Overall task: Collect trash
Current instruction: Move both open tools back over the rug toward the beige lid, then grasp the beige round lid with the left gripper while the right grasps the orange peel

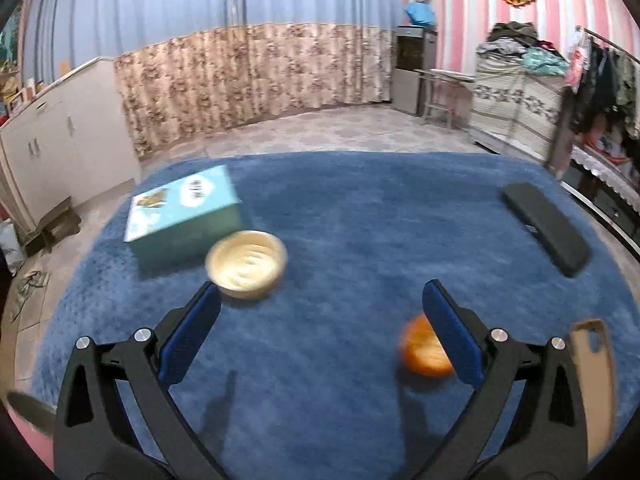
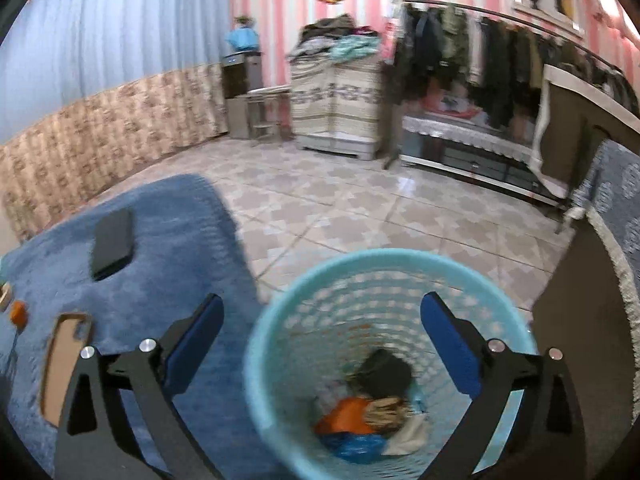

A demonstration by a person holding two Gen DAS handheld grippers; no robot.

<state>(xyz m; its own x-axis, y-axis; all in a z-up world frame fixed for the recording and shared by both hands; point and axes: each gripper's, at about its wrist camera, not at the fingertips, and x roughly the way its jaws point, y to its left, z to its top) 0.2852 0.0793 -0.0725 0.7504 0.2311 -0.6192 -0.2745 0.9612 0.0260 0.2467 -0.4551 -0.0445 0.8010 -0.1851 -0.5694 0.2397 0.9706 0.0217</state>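
Your left gripper (image 1: 320,312) is hanging over the blue carpet (image 1: 360,216) with its jaws spread wide and nothing gripped. An orange fruit (image 1: 420,350) is lying just inside the right jaw, partly hidden behind its pad; whether they are touching is unclear through the blur. A cream bowl (image 1: 247,263) is sitting just beyond the left jaw's tip, against a teal box (image 1: 184,216).

Your right gripper (image 2: 322,316) is hovering over the light-blue mesh basket (image 2: 280,312), jaws fully apart and empty. The basket's opening is lying between and below them, with crumpled trash (image 2: 376,412) resting at the bottom.
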